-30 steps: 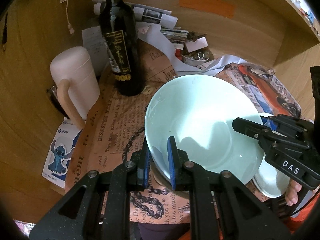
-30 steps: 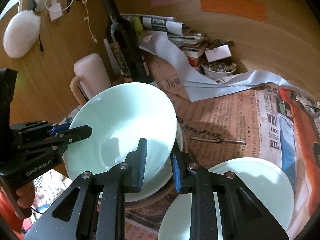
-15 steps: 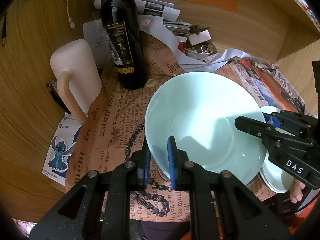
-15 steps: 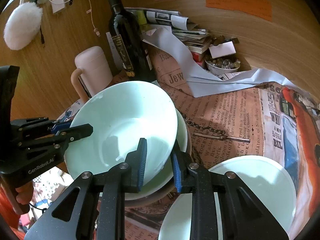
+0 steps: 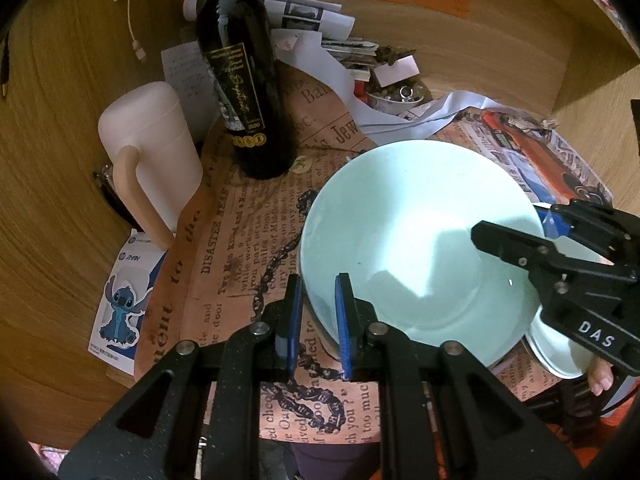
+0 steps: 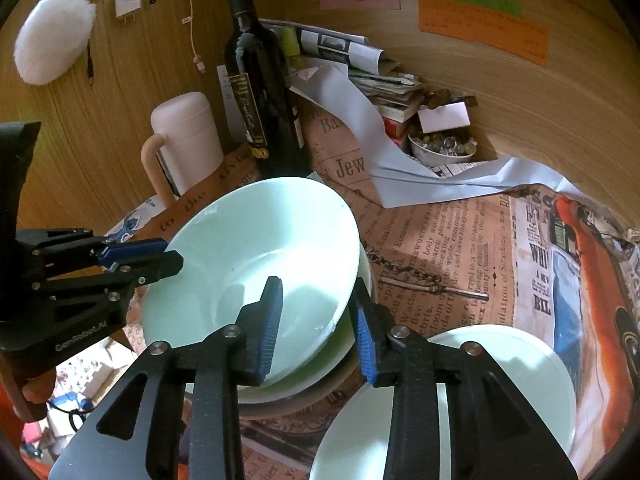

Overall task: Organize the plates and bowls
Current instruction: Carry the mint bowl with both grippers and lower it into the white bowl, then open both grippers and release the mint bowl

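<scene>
A pale green bowl (image 5: 420, 248) (image 6: 260, 264) sits tilted on a stack of a second pale dish (image 6: 362, 280) and a brown one (image 6: 320, 394), on newspaper. My left gripper (image 5: 318, 284) (image 6: 172, 254) is shut on the bowl's near-left rim. My right gripper (image 6: 316, 286) (image 5: 512, 222) straddles the opposite rim. Its jaws are opening, with one pad inside the bowl and one outside, both apart from the rim. A pale plate (image 6: 500, 380) lies flat at the lower right, under the right gripper.
A dark wine bottle (image 5: 240, 80) and a pink lidded jug (image 5: 156, 148) stand behind the bowl on the left. Folded papers and a small dish of trinkets (image 6: 442, 148) crowd the back wall. Wooden walls (image 5: 52, 160) enclose the desk.
The right gripper's jaws have spread and come off the bowl's rim. The left gripper keeps its grip, and the bowl has stayed put.
</scene>
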Demonstrator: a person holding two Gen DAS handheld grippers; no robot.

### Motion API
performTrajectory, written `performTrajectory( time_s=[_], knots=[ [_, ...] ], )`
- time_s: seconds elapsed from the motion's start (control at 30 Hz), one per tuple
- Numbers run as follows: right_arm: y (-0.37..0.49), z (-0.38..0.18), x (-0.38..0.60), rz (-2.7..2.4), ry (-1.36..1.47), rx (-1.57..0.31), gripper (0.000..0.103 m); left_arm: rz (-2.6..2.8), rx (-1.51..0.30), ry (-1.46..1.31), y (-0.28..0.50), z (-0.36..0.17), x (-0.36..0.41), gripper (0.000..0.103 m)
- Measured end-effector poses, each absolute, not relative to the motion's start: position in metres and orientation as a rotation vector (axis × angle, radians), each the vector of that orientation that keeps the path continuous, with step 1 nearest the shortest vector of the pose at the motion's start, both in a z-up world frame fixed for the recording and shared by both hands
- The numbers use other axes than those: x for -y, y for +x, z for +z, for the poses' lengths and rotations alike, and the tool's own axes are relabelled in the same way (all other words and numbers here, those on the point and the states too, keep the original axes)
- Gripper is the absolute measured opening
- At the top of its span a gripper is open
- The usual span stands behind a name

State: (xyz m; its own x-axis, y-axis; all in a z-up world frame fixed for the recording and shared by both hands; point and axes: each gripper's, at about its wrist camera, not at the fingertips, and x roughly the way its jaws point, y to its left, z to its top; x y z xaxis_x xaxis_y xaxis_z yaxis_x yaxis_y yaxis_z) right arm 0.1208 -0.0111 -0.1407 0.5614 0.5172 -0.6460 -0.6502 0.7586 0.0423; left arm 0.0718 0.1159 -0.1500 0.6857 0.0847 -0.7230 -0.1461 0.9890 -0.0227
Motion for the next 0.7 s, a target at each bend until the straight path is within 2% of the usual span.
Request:
performTrajectory(
  time_s=[0.27,0.33,0.4,0.47,0.5,0.53,0.6,0.7],
  knots=[
    [0.124,-0.141,0.014,0.724,-0.166,-0.711,0.034,0.123,-0.733,-0.069,0.059,-0.131,-0.114,0.017],
    [0.124,-0.14,0.015,0.725,-0.16,-0.711,0.034,0.126,-0.717,-0.077,0.057,-0.127,-0.117,0.024],
    [0.124,-0.138,0.016,0.719,-0.156,-0.704,0.037,0.132,-0.7,-0.091,0.055,-0.123,-0.121,0.042],
    [0.12,-0.132,0.019,0.68,-0.16,-0.655,0.051,0.136,-0.675,-0.111,0.051,-0.119,-0.127,0.052],
    [0.118,-0.128,0.021,0.679,-0.157,-0.629,0.059,0.137,-0.668,-0.116,0.051,-0.118,-0.128,0.056],
    [0.118,-0.125,0.023,0.695,-0.149,-0.621,0.061,0.139,-0.661,-0.12,0.051,-0.117,-0.13,0.057],
    [0.12,-0.121,0.026,0.699,-0.133,-0.622,0.061,0.135,-0.655,-0.128,0.05,-0.116,-0.133,0.063],
    [0.125,-0.121,0.028,0.669,-0.145,-0.621,0.061,0.126,-0.665,-0.145,0.053,-0.12,-0.136,0.065]
  ],
)
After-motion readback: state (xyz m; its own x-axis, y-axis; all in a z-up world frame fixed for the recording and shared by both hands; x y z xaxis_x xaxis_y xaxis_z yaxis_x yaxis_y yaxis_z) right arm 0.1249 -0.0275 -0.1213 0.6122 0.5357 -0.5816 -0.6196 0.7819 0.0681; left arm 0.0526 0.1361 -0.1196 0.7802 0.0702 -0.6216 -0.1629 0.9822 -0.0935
